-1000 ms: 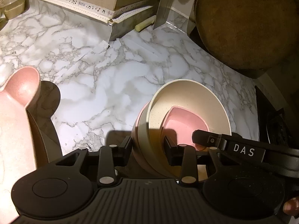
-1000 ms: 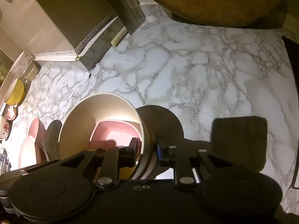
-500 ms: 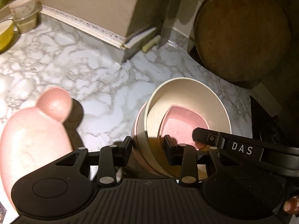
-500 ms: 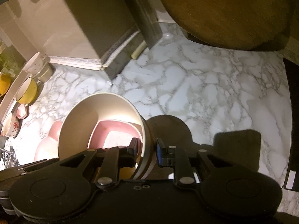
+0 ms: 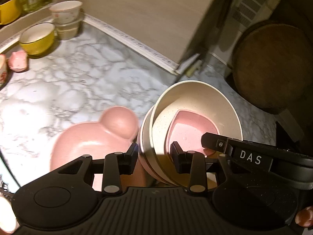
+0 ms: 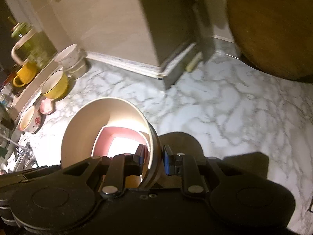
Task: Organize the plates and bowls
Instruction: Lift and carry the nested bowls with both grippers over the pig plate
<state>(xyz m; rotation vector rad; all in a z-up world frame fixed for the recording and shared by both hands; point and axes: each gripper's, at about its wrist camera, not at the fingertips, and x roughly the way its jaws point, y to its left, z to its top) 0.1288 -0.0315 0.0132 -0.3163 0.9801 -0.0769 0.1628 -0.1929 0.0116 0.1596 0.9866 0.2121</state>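
A stack of nested bowls hangs above the marble counter: a cream bowl on top with a small pink dish inside it and a pink bowl beneath. My left gripper is shut on the stack's near rim. My right gripper is shut on the opposite rim of the same stack, and its finger, marked DAS, shows in the left wrist view. A pink bear-shaped plate lies on the counter to the left, below the stack.
Yellow bowl, a white patterned bowl on a glass one, and a small pink cup line the back left. A round wooden board leans at the right. A beige box stands at the wall. Marble counter lies open on the right.
Both grippers have lifted the bowl stack up and back from the counter. More of the back wall and the bowls at the left has come into view.
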